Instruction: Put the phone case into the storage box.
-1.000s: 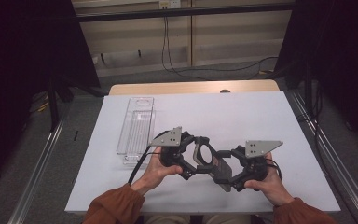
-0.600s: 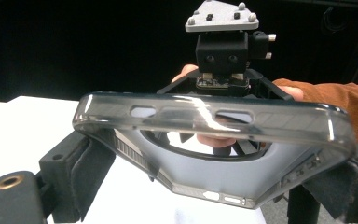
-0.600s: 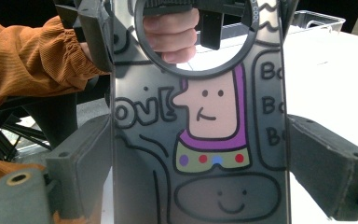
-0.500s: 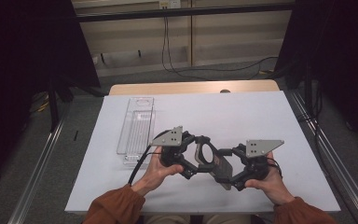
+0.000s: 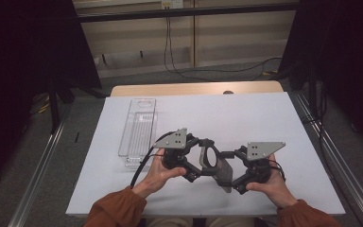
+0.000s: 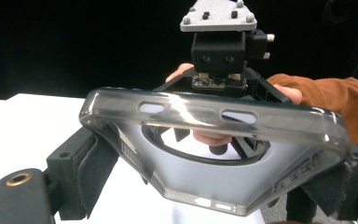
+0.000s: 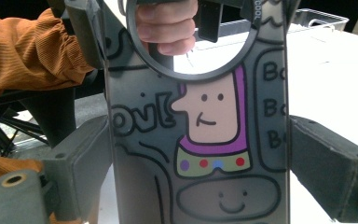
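A translucent grey phone case [image 5: 216, 166] is held above the white table [image 5: 246, 118] between both grippers. My left gripper [image 5: 199, 161] is shut on its end with the round ring; in the left gripper view the case [image 6: 214, 182] spans the gap between the jaws of that gripper [image 6: 209, 175]. My right gripper [image 5: 230, 171] is shut on the other end. In the right gripper view a cartoon figure [image 7: 212, 126] is printed on the case, which is clamped at both sides by that gripper [image 7: 198, 161]. A hand in an orange sleeve [image 5: 118, 210] holds each gripper.
A clear plastic tray [image 5: 137, 132] lies on the left of the table, beside the left hand, and shows again as the tray [image 7: 318, 18] at the top right. The table's near edge [image 5: 203, 212] runs just under the forearms. Cables [image 5: 203, 71] lie on the floor beyond.
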Available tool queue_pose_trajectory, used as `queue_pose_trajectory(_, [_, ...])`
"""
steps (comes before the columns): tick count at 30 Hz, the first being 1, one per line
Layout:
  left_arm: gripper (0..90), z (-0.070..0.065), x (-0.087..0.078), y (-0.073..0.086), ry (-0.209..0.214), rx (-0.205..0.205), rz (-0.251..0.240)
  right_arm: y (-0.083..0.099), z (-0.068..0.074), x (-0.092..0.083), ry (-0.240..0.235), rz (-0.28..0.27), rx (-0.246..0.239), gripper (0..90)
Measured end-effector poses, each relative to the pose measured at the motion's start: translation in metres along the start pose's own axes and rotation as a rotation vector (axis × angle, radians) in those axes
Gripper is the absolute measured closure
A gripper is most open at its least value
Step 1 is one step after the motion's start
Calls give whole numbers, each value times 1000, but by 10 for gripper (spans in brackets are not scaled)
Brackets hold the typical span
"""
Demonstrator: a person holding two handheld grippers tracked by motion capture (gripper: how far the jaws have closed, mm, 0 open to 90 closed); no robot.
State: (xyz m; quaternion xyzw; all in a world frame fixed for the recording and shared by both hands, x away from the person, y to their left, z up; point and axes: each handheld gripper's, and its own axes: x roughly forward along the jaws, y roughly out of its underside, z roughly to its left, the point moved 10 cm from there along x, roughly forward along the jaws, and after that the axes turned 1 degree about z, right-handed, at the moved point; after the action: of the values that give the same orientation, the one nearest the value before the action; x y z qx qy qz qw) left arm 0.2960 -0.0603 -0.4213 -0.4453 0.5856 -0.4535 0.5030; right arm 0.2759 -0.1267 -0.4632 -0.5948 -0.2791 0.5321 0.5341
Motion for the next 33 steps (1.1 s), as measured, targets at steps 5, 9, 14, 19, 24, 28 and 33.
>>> queue_pose_trajectory(5, [130, 0, 0, 2, 3, 2, 18, -3, -3, 0, 35, -19, 11, 12])
queue_pose_trajectory(9, [130, 3, -2, 2, -15, -11, 17, -2, -5, -1, 45, -25, 18, 7])
queue_pose_trajectory(14, [130, 6, -7, 0, -21, -24, 13, -3, -7, -3, 63, -36, 17, 3])
queue_pose_trajectory(19, [130, 11, -12, -4, -69, -43, -11, 0, -16, -9, 121, -39, 37, 2])
queue_pose_trajectory(24, [130, 16, -17, -3, -104, -46, -14, 1, -26, -15, 181, -62, 63, 0])
queue_pose_trajectory(28, [129, 19, -22, -2, -122, -61, -15, 4, -38, -23, 283, -86, 87, 3])
queue_pose_trajectory(33, [129, 22, -27, -2, -151, -69, -22, 4, -43, -28, 365, -112, 78, 5])
